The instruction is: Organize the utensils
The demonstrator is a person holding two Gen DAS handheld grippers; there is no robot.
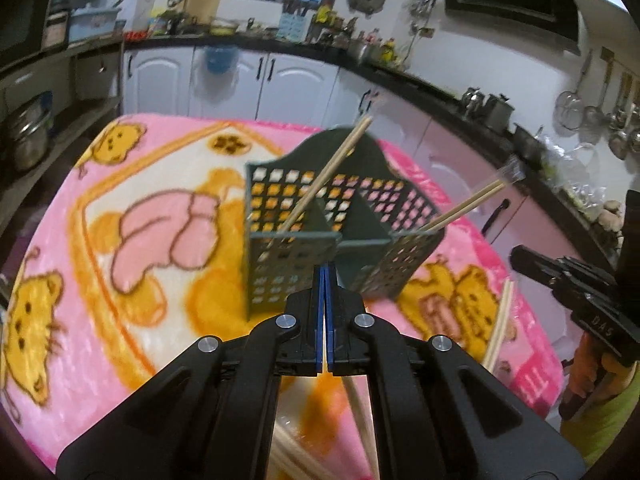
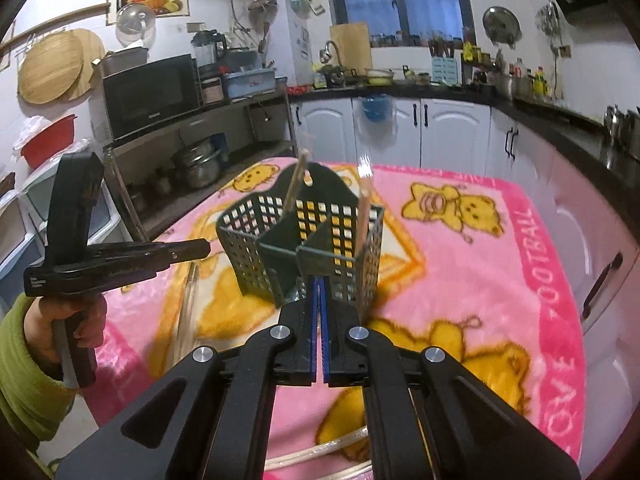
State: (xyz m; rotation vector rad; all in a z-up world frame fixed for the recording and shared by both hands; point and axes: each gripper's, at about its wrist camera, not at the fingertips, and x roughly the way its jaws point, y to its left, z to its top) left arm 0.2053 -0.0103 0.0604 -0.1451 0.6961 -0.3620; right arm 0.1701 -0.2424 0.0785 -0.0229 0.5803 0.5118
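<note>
A dark green perforated utensil caddy [image 1: 296, 264] [image 2: 248, 256] stands upright on the pink blanket. One pair of wooden chopsticks [image 1: 332, 168] [image 2: 295, 186] leans in its left compartment; a wrapped pair [image 1: 464, 208] [image 2: 364, 212] leans in another. My left gripper [image 1: 325, 270] hovers just before the caddy, shut, with nothing between its blue pads. My right gripper [image 2: 319, 282] is likewise shut and empty, close to the caddy's near corner. Each gripper shows in the other's view: the left [image 2: 202, 249], the right [image 1: 518, 256]. Loose chopsticks [image 1: 500, 328] [image 2: 190, 300] lie on the blanket.
The pink cartoon blanket [image 1: 120, 200] [image 2: 500, 280] covers the table. More chopsticks [image 1: 360, 412] [image 2: 320, 452] lie under the grippers at the near edge. A hand in a green sleeve [image 2: 24, 360] holds the left gripper. Kitchen cabinets [image 2: 452, 136] and cluttered counters ring the table.
</note>
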